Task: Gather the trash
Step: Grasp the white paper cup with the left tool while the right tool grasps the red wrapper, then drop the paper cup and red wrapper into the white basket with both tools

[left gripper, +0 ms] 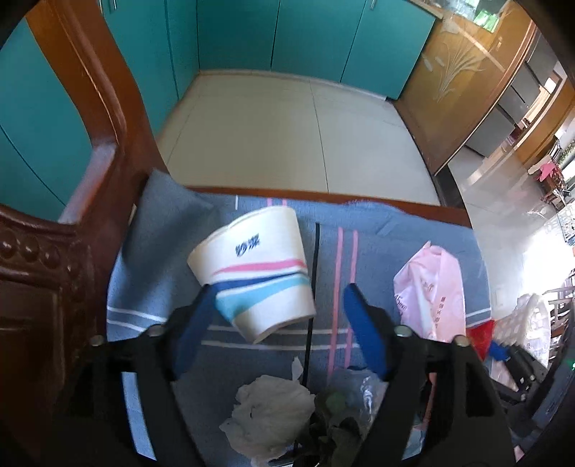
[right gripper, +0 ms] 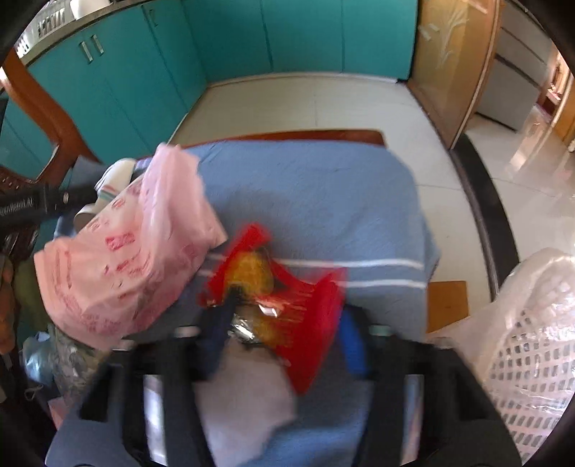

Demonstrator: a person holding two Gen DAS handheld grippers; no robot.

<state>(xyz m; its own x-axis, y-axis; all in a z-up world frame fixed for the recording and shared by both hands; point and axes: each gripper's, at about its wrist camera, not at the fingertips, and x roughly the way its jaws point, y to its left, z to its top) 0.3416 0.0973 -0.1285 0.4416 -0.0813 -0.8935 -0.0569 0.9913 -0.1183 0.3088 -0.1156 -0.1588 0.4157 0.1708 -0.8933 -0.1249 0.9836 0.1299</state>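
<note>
Here, the left gripper [left gripper: 278,294], jaws spread, flanks a paper cup [left gripper: 253,273]; the right gripper [right gripper: 284,319], pointing forward, pinches a red snack wrapper [right gripper: 309,305].

Blue striped cloth [left gripper: 251,359] over wooden chair seat; carved chair back [left gripper: 46,251] at nine o'clock, teal cabinets [left gripper: 233,32] at twelve, etched wooden door [left gripper: 463,72] at two.

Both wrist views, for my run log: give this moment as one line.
left gripper: open around paper cup | right gripper: shut on red wrapper | pink bag: on blue cloth
</note>
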